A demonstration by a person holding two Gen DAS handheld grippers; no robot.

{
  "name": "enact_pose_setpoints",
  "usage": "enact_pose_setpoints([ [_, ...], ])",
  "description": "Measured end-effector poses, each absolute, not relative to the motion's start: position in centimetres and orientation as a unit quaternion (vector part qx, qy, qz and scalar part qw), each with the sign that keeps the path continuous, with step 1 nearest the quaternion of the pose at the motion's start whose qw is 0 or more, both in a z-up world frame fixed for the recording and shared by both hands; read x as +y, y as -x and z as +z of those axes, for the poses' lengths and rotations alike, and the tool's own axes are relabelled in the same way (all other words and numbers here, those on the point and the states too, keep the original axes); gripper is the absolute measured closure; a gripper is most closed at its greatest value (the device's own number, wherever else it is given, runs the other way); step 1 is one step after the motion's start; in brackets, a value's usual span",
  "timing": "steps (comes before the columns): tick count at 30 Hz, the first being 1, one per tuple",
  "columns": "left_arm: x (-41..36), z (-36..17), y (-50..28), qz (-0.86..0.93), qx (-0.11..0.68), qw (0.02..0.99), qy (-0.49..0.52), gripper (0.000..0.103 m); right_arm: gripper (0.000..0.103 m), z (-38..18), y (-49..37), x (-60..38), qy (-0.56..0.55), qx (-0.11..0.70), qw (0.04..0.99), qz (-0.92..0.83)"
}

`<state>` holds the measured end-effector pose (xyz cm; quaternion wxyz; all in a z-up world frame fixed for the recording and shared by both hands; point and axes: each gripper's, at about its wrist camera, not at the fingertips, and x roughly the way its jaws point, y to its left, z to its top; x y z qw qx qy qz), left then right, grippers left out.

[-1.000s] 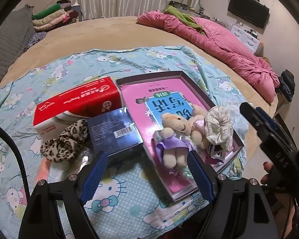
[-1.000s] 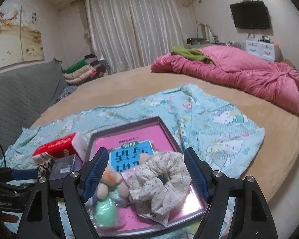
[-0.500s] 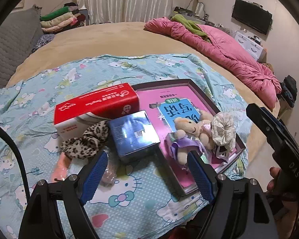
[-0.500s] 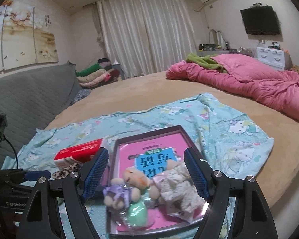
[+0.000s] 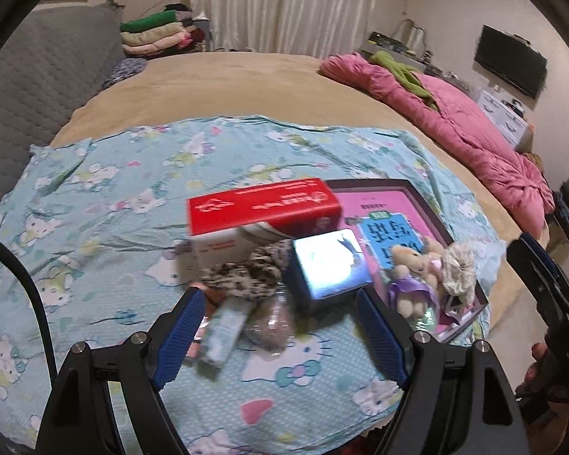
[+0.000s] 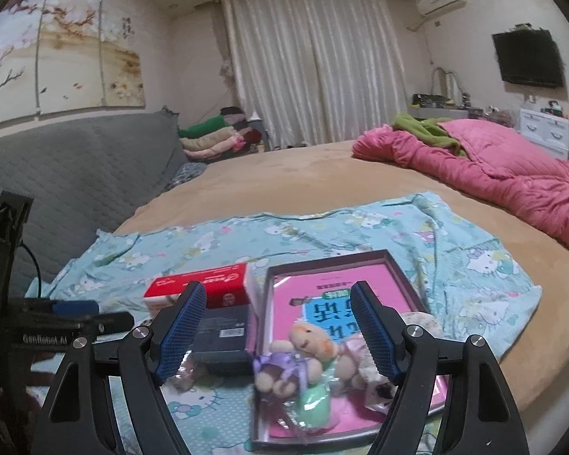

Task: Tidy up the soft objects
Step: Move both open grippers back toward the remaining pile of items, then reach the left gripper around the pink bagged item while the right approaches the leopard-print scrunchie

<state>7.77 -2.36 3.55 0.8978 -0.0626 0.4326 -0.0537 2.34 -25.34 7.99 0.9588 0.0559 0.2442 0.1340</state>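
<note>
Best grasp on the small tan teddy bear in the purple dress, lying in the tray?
Probably the small tan teddy bear by its purple-dressed torso, from above with the right gripper, jaws open. It lies flat on the pink book, the cream scrunchie crowding its right; the torso looks narrowest and soft.

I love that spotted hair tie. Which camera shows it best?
The left wrist view: the leopard-print hair tie lies whole, though blurred, before the red tissue box. In the right wrist view only a sliver may peek out behind the left finger of the tongs, too little to be sure.
</note>
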Motion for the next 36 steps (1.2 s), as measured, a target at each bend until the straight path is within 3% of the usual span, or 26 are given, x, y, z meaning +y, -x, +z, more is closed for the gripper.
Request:
enact_pose_setpoints([
  [17,5.2,1.9,-5.9,-0.001,0.444,0.891,0.098,0.022,0.023,8.4,-1.8,-19.4,-0.015,0.263,0.944,0.199],
  [36,8.5,-4.3,-6.5,0.005,0.481,0.867,0.132,0.022,0.023,5.2,-3.2,-12.6,0.041,0.311,0.918,0.244],
])
